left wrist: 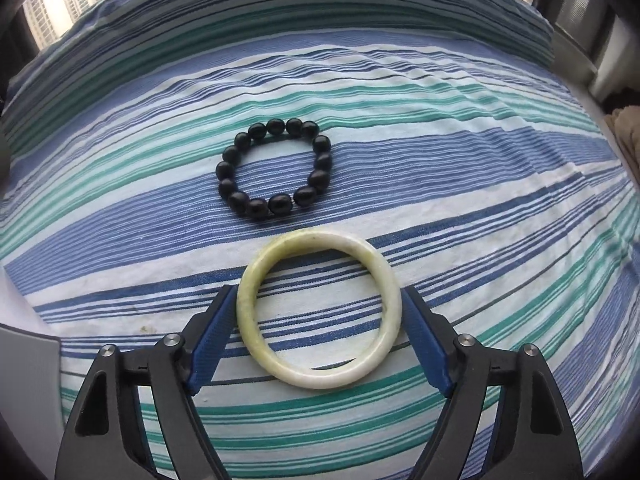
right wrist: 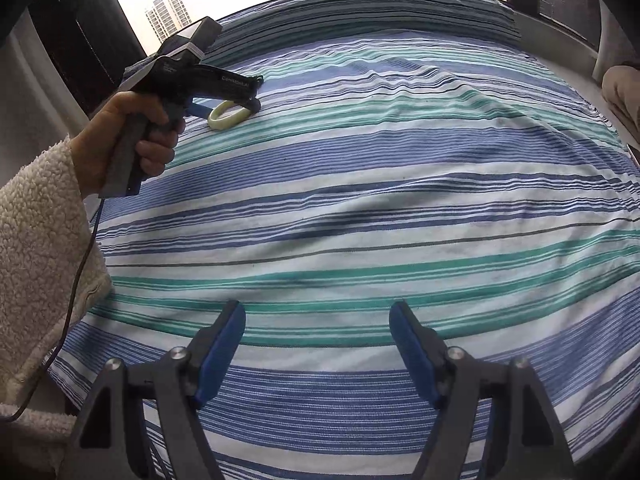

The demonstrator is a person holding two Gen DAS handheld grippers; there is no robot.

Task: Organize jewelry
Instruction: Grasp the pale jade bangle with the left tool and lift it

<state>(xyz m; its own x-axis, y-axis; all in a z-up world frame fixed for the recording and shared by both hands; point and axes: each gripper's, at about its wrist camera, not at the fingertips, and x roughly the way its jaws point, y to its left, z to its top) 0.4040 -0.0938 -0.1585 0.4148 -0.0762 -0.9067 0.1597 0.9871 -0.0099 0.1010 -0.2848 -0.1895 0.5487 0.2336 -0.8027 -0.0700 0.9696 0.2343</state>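
Left wrist view: left gripper straddles the pale green bangle, blue pads against its left and right outer edges, so it looks clamped on the ring, though firm contact on the right pad is hard to confirm. Bangle sits just above or on the striped bedsheet; black bead bracelet lies just beyond it, apart, flat on the sheet. To do this step well: keep the squeeze even across the widest part, since a hard smooth ring would likely slip; move it level. Right gripper hangs open and empty over bare sheet, near side. Soft, wrinkled bed; window with tower blocks at the far end.
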